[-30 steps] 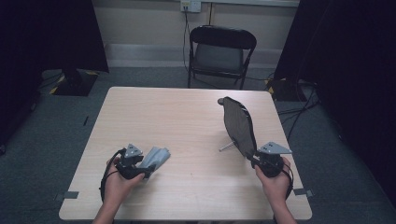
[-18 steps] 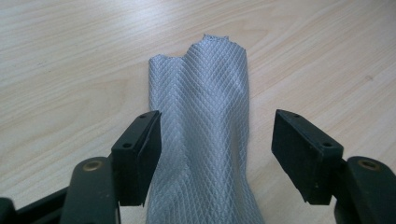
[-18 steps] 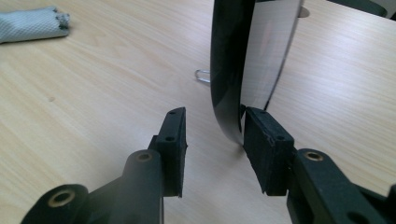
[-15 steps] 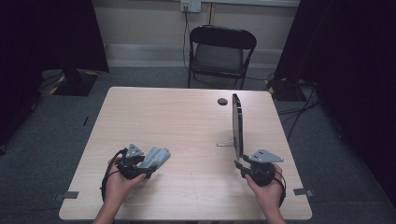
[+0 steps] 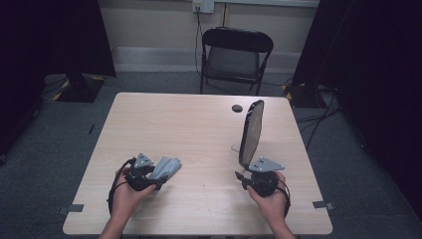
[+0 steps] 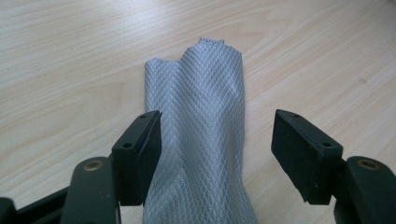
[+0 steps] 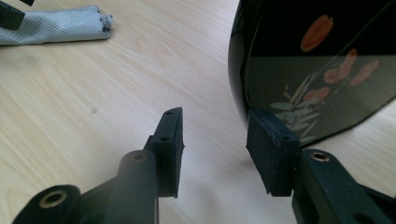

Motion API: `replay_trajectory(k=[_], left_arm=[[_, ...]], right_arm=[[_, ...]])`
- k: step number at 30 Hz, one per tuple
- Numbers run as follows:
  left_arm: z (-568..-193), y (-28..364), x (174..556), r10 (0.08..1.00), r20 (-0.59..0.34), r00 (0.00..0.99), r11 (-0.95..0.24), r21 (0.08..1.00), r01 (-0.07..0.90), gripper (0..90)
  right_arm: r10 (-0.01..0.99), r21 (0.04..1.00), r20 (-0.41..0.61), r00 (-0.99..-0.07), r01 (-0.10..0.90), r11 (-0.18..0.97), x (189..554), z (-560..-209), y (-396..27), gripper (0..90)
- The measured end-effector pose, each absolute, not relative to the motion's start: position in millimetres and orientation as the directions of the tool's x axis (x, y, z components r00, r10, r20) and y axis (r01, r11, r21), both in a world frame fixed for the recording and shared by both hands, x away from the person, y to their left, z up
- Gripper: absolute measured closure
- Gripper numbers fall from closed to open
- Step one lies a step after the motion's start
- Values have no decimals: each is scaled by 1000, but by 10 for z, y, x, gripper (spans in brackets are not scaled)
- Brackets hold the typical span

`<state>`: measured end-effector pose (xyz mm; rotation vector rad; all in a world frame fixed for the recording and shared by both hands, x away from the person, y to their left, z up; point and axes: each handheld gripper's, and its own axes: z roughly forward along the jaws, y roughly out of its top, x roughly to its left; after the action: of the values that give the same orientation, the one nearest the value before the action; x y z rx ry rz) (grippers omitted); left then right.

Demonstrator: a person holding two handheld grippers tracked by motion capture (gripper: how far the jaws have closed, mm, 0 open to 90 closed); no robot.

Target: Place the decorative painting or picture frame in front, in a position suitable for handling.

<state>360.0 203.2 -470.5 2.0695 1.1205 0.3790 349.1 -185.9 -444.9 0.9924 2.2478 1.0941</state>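
A grey waffle-textured cloth lies flat on the wooden table, near the front left. My left gripper is open around it; the cloth rests against one pad and stays clear of the other. An oval black-rimmed mirror stands upright on a thin wire leg at the right. My right gripper sits at its near end. Its jaws have just been opening, and nothing is between them. The mirror's dark glossy face with orange flowers rises just behind one pad.
A small black round disc lies on the table beyond the mirror. A black folding chair stands behind the far edge. The cloth's end is far off to the side in the right gripper view.
The mirror has turned from broadside to nearly edge-on and now stands by itself. My right gripper has let go of it and slid left along the table's front. The left hand kept still.
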Motion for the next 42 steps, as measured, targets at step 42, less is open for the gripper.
replay_trajectory(k=[42], left_arm=[[-4707, 1971, 3600, 811, -97, 578, -344, 719, 604, 328]], right_arm=[[697, 779, -40, -716, 414, 470, 4159, -4593, -1468, 412]])
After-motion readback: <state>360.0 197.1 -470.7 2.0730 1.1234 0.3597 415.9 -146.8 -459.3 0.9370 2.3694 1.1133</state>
